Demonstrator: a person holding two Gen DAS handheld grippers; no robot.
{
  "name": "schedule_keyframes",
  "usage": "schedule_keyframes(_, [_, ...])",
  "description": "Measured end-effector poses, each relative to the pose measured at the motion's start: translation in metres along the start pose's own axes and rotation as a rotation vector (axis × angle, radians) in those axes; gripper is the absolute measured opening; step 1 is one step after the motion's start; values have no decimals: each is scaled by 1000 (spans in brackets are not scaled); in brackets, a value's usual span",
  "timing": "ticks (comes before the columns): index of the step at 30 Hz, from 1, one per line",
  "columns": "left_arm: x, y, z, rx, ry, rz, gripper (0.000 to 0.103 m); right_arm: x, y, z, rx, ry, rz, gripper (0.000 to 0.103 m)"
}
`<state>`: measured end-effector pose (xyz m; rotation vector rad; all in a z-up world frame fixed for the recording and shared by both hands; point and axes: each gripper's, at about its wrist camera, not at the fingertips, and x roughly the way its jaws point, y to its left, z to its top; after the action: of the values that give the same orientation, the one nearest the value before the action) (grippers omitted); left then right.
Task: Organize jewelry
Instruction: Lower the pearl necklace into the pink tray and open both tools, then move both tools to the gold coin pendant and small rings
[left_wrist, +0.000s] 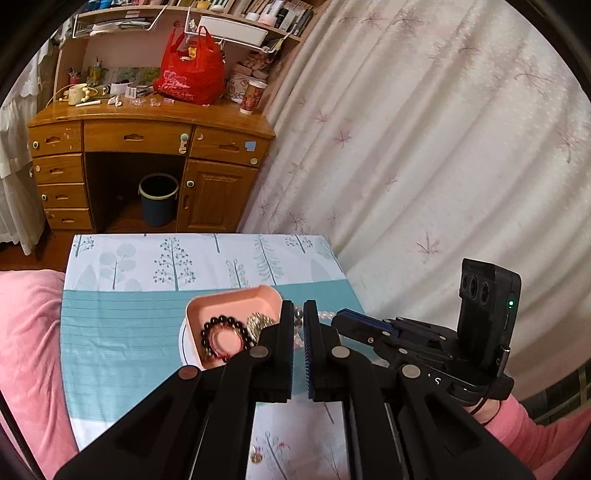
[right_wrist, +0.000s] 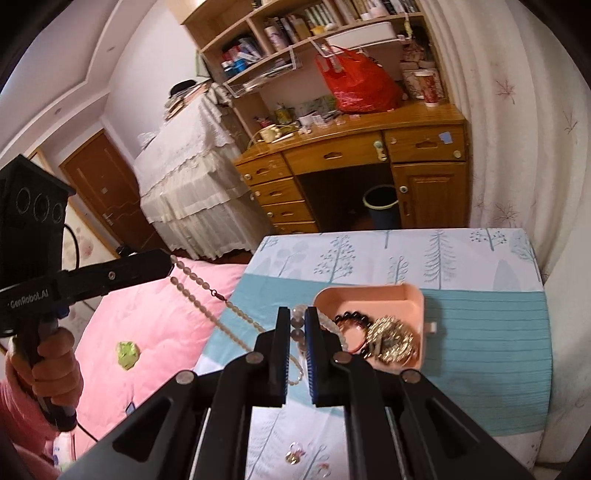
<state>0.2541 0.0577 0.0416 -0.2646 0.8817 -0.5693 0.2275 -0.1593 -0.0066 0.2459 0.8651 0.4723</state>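
Right gripper (right_wrist: 296, 325) jaws clamp large pale beads just left of the pink plastic tray (right_wrist: 415, 295). Left gripper (right_wrist: 170, 265) pinches the pale oval-bead necklace (right_wrist: 207, 295), strand hanging across to the table. Likely mid-transfer; next, lower it into the tray beside the dark beaded bracelet (right_wrist: 351, 318).

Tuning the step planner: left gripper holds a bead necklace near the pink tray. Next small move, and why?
Probably carry the left gripper over the pink tray and lower. It clamps one end of the necklace in the air beyond the table, and the strand trails across the tablecloth outside the tray.
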Motion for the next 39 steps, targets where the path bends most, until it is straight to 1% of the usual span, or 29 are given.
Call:
schedule_keyframes(5, [29,15,12,-23,18,6,2,25,-18,11,45,12,-29,8])
schedule_keyframes(9, [54,26,16,-34,58,23,3,46,-30,11,77,34,-66,8])
schedule_keyframes(10, [59,29,17,-39,75,40,3,52,-32,11,84,55,-72,11])
schedule_keyframes(11, [62,31,16,-44,85,51,7,57,-35,11,89,74,-79,15])
schedule_keyframes(12, [65,34,15,-53,99,66,12,61,-37,10,99,92,-92,26])
schedule_keyframes(13, [68,37,15,-65,116,78,14,63,-39,9,109,94,-98,34])
schedule_keyframes(14, [70,39,13,-75,130,87,16,63,-40,8,119,86,-95,35])
schedule_keyframes(17, [70,46,9,-91,148,108,16,61,-40,7,133,81,-81,35])
schedule_keyframes(19, [65,48,6,-92,146,125,19,59,-40,6,133,80,-88,35])
schedule_keyframes(20, [62,48,4,-93,144,131,23,58,-40,6,133,81,-88,35])
schedule_keyframes(21, [59,48,2,-96,142,137,25,57,-39,5,134,84,-89,37])
schedule_keyframes(23, [53,49,-5,-104,143,148,25,53,-39,1,139,89,-95,40])
schedule_keyframes(25, [47,49,-14,-108,151,164,26,48,-37,-2,138,92,-103,46])
schedule_keyframes(28, [36,46,-34,-115,159,200,35,40,-32,-10,117,101,-126,52])
schedule_keyframes(30, [30,46,-46,-120,162,217,42,34,-28,-17,94,109,-141,56])
schedule_keyframes(31, [26,44,-55,-123,165,231,44,32,-26,-21,81,113,-145,59])
schedule_keyframes(36, [13,38,-90,-119,184,295,53,22,-9,-44,-14,153,-169,66])
schedule_keyframes(39, [9,33,-116,-96,201,344,57,20,3,-62,-121,189,-184,66])
